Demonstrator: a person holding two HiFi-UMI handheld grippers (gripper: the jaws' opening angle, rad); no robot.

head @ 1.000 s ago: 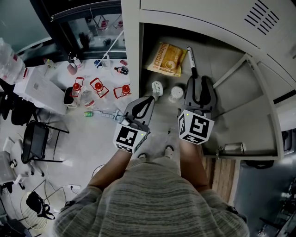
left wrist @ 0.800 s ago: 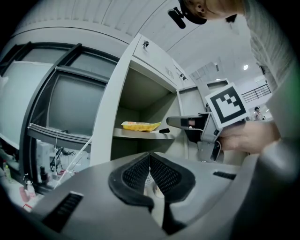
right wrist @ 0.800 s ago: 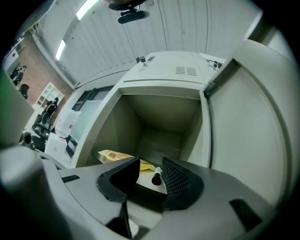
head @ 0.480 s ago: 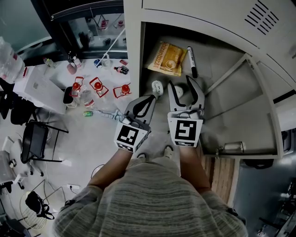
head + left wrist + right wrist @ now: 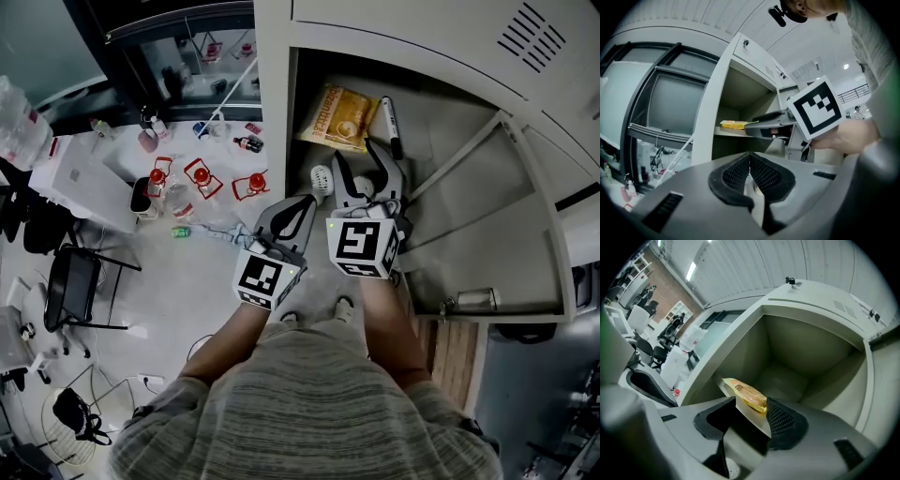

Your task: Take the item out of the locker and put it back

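While the left gripper (image 5: 300, 204) hangs just outside the pale grey metal locker (image 5: 272, 94), its jaws pressed together on nothing, the work looks to belong to the other hand. Just inside the locker's mouth sits a small white ribbed round thing (image 5: 321, 178). Behind it, toward the back of the shelf, lies the yellow crinkly snack packet (image 5: 339, 115), flat and untouched. The right gripper (image 5: 361, 171) reaches over the front of the shelf with its jaws spread, having just been opening. A second white round object (image 5: 360, 188) shows between them from above, yet the pads press on nothing, and its own camera looks through the gap at the packet. Right of the packet, a black marker pen (image 5: 389, 127) lies along the shelf, close beside the outer jaw. I'd judge a fresh pick is being lined up, though I can't say for certain on which item. If it's the packet, I'd go in level and keep the outer jaw off the pen. I'd take the near edge and close gently, since a puffy bag likely buckles or slips. Then I'd lift before drawing back, so nothing gets dragged off the lip.
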